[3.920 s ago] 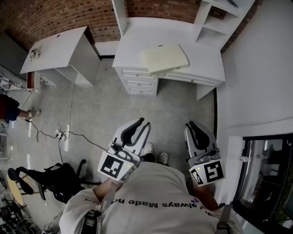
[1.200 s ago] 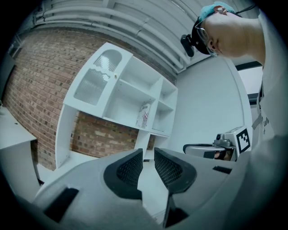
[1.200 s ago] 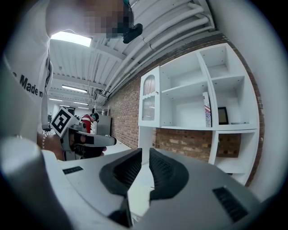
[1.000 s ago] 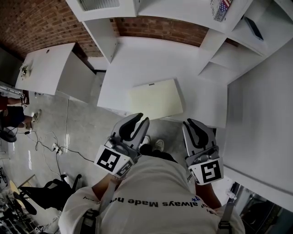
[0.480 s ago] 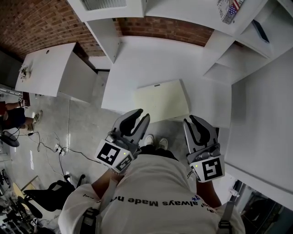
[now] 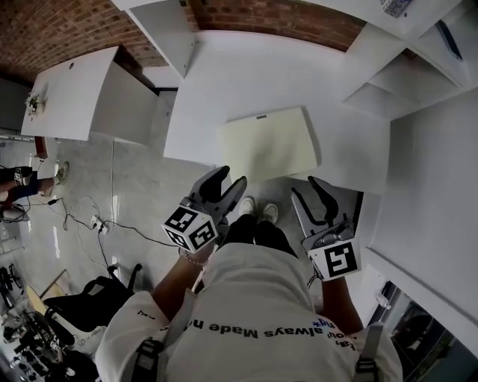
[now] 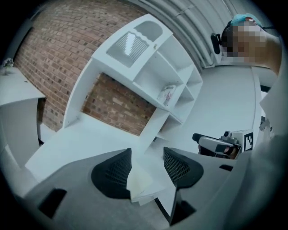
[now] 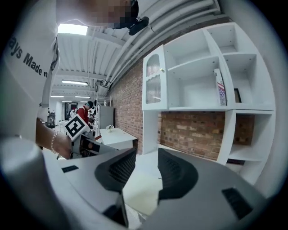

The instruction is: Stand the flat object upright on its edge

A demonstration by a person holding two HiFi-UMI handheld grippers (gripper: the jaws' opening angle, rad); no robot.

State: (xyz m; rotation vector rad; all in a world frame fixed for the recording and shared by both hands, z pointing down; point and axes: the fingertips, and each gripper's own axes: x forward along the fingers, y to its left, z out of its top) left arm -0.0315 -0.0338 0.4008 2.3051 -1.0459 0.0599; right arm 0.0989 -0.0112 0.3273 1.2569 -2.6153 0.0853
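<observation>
A pale cream flat board (image 6: 269, 145) lies flat on the white desk (image 6: 224, 82), near its front edge. My left gripper (image 6: 228, 181) hovers just short of the board's near left corner, its jaws opening with nothing pressed between them. In the left gripper view the board (image 7: 141, 184) shows through the gap of the left gripper (image 7: 147, 166). My right gripper (image 6: 308, 190) hangs by the board's near right corner, jaws also opening and empty. The right gripper view has the board (image 8: 139, 193) lying ahead of the right gripper (image 8: 146, 168).
White shelving (image 6: 388, 67) rises at the desk's back right against a brick wall (image 6: 276, 15). A second white desk (image 6: 67, 89) stands to the left. Cables (image 6: 97, 220) and a black chair (image 6: 82, 306) lie on the floor at left. A white wall panel (image 6: 433, 186) borders the right.
Both grippers have come forward to the desk's front edge, close to the board. Their jaws were together before and now stand apart.
</observation>
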